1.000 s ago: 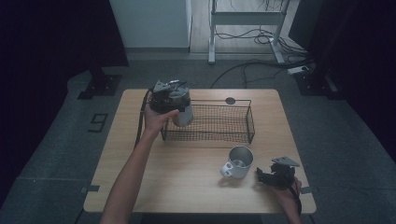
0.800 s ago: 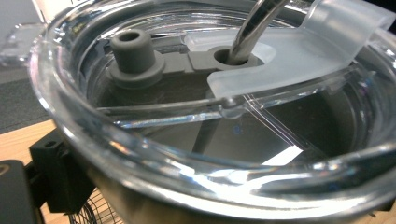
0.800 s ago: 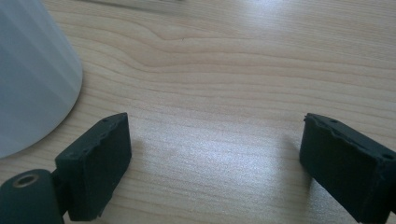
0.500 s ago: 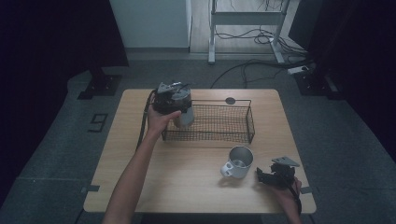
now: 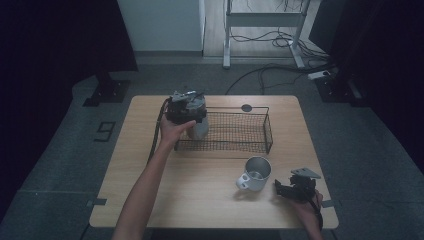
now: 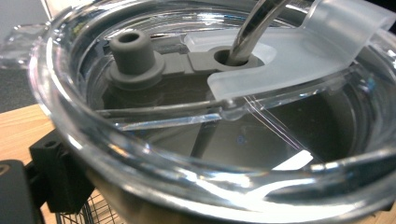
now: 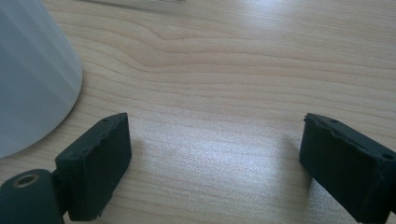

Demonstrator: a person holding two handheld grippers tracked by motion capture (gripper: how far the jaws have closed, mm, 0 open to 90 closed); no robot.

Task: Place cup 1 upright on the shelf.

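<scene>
The left gripper (image 5: 185,107) holds a lidded tumbler (image 5: 199,126) at the 9 o'clock end of the wire basket (image 5: 260,131), near the counter's (image 5: 210,200) 11 o'clock corner. In the left gripper view the tumbler's clear lid (image 6: 233,93) sits close under the camera, with a metal straw (image 6: 254,28) through its hole and one black jaw pressed against the wall below the rim, so the jaws look clamped on the tumbler. Whether its base already rests on the basket floor I cannot tell.

The tumbler seems nearly placed; letting go is left. The mug (image 5: 255,172) stands on the counter outside the basket, toward 5 o'clock, and probably goes in next. The right gripper (image 5: 295,189) rests just beside it, at its 3 o'clock, jaws spread wide and empty on the wood.

Count: one tumbler, one mug, one basket, two grippers.
</scene>
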